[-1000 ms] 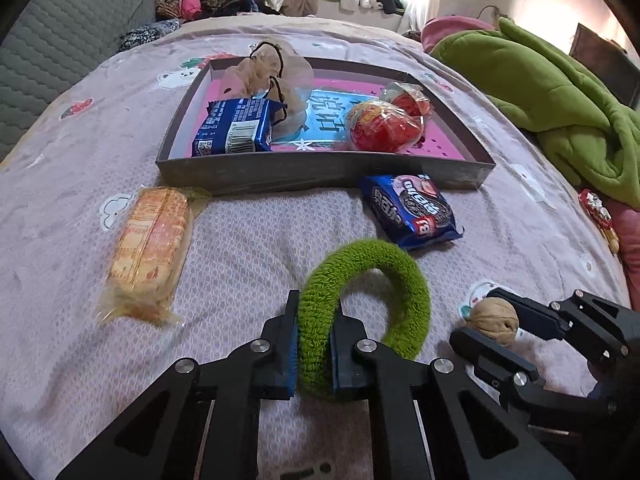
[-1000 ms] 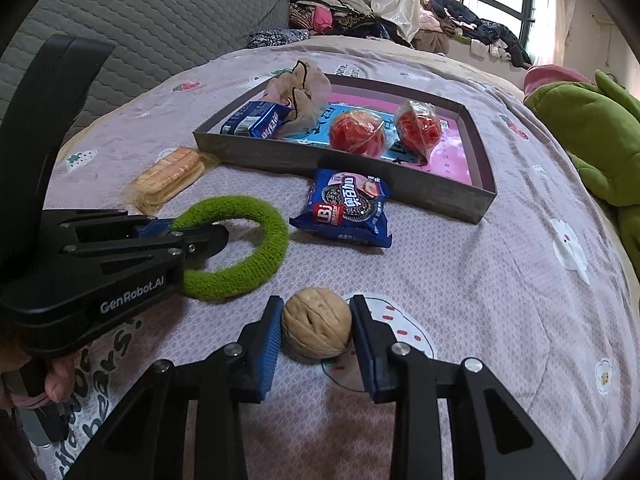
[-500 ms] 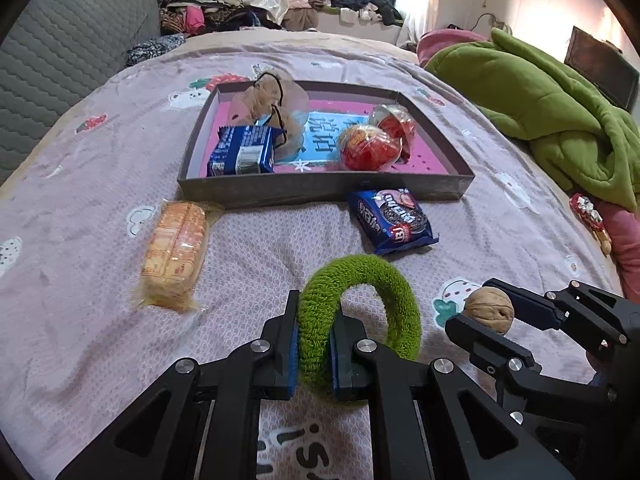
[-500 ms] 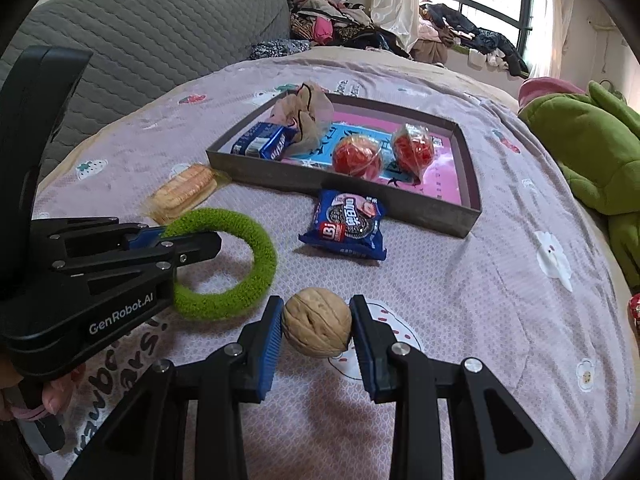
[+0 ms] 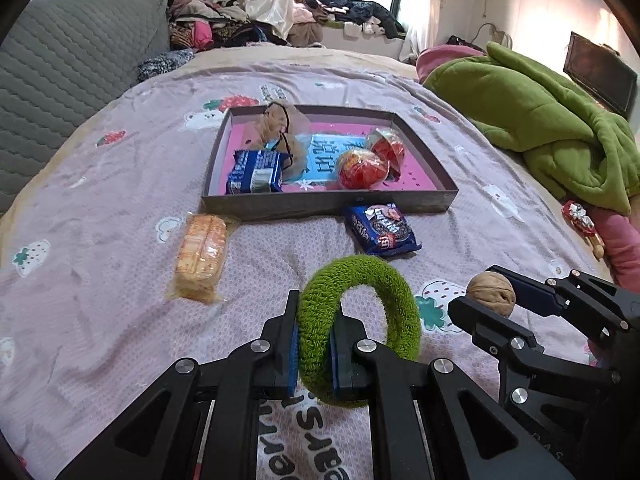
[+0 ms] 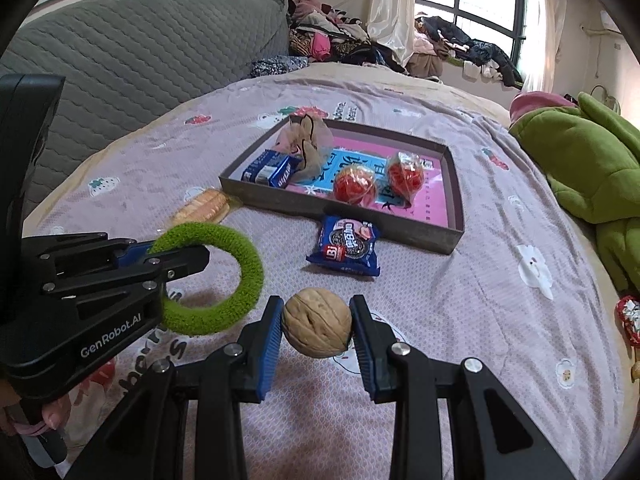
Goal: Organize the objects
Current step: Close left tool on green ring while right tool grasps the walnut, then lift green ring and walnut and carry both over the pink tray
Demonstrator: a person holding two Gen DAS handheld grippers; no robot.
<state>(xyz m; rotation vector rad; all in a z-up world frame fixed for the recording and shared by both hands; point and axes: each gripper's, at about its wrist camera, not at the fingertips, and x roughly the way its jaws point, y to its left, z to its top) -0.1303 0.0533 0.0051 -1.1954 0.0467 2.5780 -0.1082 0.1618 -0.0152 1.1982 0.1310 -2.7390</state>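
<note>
L gripper: pads clamped on near side of fuzzy green ring; ring squeezed thin at pinch, rest of loop standing up and fwd of fingers, clear of bedsheet. Same grip seen from R wrist view, ring sticking out past L gripper.

R gripper: blue pads closed on walnut, one pad each side, nut held off sheet. In L view, walnut pinched at tip of R gripper, R of ring.

Landmark = grey tray w/ pink floor, mid-bed.
- In tray, L near corner: blue snack pack.
- In tray, far L: crumpled beige net bag w/ dark cord, partly over blue pack.
- In tray, R half: two red wrapped balls, side by side, touching or nearly.
- Just outside tray near wall, R of centre: blue cookie pack, flat on sheet, close to wall; contact unclear.
- Outside tray near L corner: clear-wrapped biscuit stack, lengthwise toward camera.
- Ring + walnut both nearer camera than tray, outside it, well short of near wall.
- R of tray, at bed edge: green blanket; small red-wrapped item near it, detail unclear.
- Behind tray: grey quilted headboard far L, clothes pile by window.

Person's fingertips visible under L gripper body, R wrist view only.
</note>
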